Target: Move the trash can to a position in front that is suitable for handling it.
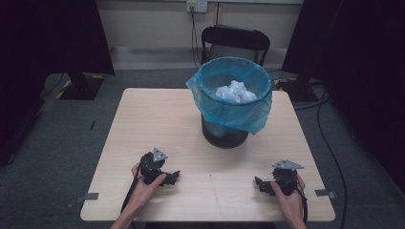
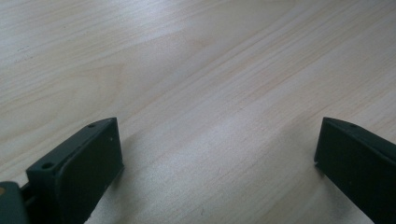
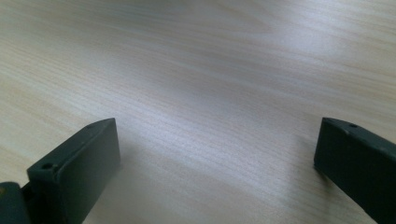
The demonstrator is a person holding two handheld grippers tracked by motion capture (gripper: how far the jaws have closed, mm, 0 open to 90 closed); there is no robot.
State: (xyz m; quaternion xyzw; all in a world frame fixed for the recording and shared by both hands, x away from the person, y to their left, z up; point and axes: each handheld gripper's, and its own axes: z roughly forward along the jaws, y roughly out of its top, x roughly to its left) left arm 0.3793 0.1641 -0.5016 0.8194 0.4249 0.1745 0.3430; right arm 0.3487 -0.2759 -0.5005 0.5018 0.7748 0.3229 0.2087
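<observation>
A black bin [image 1: 224,136] lined with a blue plastic bag [image 1: 234,102] stands at the far middle of the pale wooden table [image 1: 157,119]. Crumpled white paper [image 1: 235,91] lies inside it. My left gripper [image 1: 173,179] rests on the table near the front left, held in a hand, pointing right. My right gripper [image 1: 260,184] rests near the front right, pointing left. In the left gripper view the left gripper [image 2: 217,149] has its jaws wide apart over bare wood. The right gripper [image 3: 215,149] in its own view is likewise open with nothing between the jaws.
A black chair [image 1: 234,40] stands behind the table. Dark curtains hang at both sides. Cables run across the grey floor [image 1: 334,143] at the right. Metal brackets [image 1: 90,196] sit at the table's front corners.
</observation>
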